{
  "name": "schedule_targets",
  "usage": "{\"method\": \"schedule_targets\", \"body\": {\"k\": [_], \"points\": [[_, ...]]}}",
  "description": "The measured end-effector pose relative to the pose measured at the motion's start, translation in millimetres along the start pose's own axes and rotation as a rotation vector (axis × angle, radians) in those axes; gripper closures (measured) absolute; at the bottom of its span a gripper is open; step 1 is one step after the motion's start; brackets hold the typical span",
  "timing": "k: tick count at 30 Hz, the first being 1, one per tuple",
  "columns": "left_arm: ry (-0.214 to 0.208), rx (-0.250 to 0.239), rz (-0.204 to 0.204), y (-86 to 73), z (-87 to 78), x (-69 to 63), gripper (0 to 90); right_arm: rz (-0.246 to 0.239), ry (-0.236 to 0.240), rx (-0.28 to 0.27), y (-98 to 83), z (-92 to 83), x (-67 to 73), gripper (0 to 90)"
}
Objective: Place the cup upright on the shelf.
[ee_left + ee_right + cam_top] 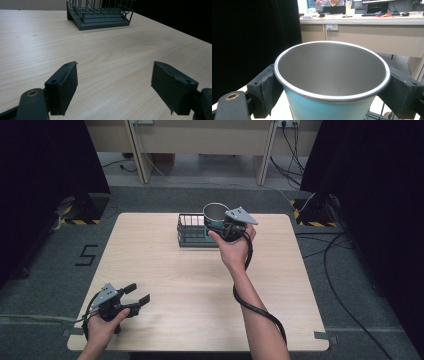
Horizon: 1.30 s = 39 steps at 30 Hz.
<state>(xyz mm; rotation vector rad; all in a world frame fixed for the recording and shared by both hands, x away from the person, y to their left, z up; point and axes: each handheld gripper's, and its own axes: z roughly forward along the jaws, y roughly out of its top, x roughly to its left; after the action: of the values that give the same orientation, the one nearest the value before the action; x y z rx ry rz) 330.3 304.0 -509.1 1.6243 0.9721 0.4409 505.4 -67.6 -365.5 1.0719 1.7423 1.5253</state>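
In the high view, one pale wood-grain desk (165, 275) with rounded corners carries one dark wire basket (192, 230) near its far edge. The right gripper (223, 226) holds one cup (215, 213), teal outside with a metal rim, at the basket's right end; whether the cup is in the basket or just beside it I cannot tell. The left gripper (139, 294) sits at the near left corner with its jaws spread and nothing between them, and a wide stretch of bare desk lies between the two hands.

In the left gripper view, two flat black jaws stand well apart over smooth wood, and the basket (100, 15) is far ahead.

In the right gripper view, both jaws press against the cup (332, 75) just under its rolled rim, and its brushed grey inside is bare.
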Motion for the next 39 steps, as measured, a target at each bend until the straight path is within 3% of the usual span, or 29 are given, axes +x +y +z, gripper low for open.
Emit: {"method": "schedule_targets", "body": {"k": [16, 39], "points": [[-0.002, -0.001, -0.002, -0.1, 0.3, 0.4, 21.0, 0.016, -0.023, 0.0, 10.3, 16.2, -8.9, 13.4], [-0.003, 0.001, 0.003, 0.1, 0.2, 0.1, 21.5, 0.027, -0.029, 0.022, 11.7, 39.1, -15.2, 13.4]]}}
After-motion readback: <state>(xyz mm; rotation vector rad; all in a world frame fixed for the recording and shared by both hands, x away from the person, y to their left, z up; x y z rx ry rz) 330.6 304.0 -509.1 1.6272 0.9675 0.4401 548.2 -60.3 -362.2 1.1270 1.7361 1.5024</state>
